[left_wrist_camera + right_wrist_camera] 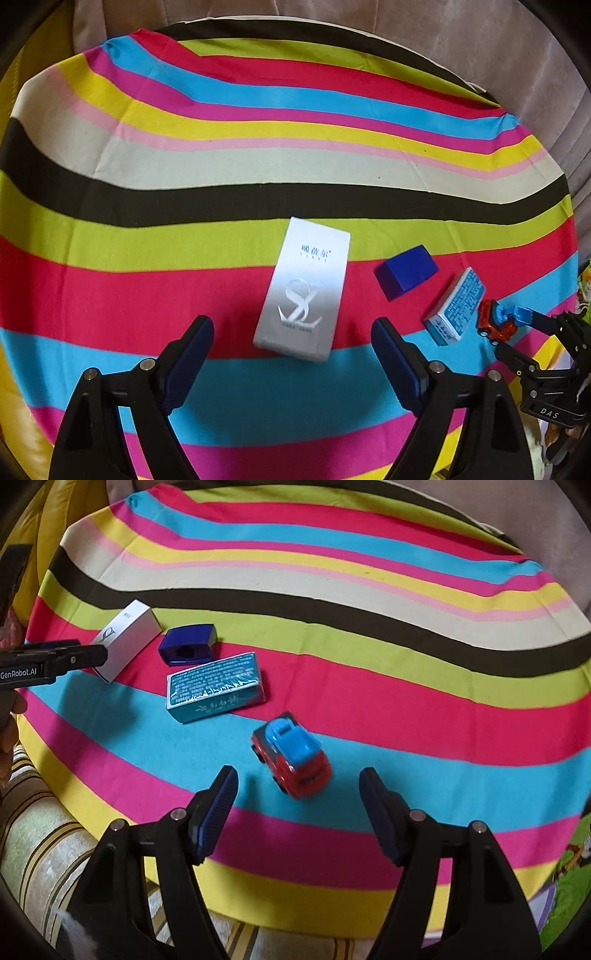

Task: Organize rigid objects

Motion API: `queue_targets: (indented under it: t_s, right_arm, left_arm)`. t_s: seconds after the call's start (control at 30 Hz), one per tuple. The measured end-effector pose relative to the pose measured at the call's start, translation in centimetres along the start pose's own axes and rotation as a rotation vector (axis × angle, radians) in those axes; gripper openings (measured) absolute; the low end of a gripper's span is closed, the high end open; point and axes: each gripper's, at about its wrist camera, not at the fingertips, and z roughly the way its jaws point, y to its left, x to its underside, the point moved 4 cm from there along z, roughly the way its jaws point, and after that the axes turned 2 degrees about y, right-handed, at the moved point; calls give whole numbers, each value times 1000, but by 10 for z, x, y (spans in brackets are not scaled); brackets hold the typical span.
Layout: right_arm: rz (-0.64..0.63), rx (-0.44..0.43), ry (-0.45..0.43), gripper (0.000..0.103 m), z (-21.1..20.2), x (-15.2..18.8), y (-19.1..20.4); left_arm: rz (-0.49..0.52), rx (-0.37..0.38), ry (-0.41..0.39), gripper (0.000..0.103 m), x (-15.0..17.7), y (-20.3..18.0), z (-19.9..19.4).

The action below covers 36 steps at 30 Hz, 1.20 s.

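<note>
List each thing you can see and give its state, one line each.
Left hand-held gripper: open, empty.
Right hand-held gripper: open, empty.
White box: lying flat, closed.
Blue block: on its side.
Teal box: lying flat, closed.
Toy car: on its wheels.
Striped cloth: spread out.

Toy truck (291,758) on striped cloth (369,657) between spread right tongs (299,794)

This looks like a home living room. A bright striped cloth (280,162) covers a surface set against a grey plush sofa back (461,48). A striped upholstered cushion (40,834) lies nearby, with what may be a yellow leather seat (22,435) beside it.
</note>
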Motion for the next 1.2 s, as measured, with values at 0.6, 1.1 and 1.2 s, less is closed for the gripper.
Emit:
queue_targets:
  t_s: [0.6, 1.1, 1.2]
  right_arm:
    - [59, 5, 39, 44, 18, 3, 6]
    - [118, 51, 3, 43, -19, 33, 12]
    - [127, 67, -7, 43, -27, 43, 13]
  left_arm:
    - [-18, 46, 80, 45, 9, -3, 22]
    - [-64, 105, 49, 45, 58, -21, -29]
    - [-61, 133, 38, 45, 69, -31, -39]
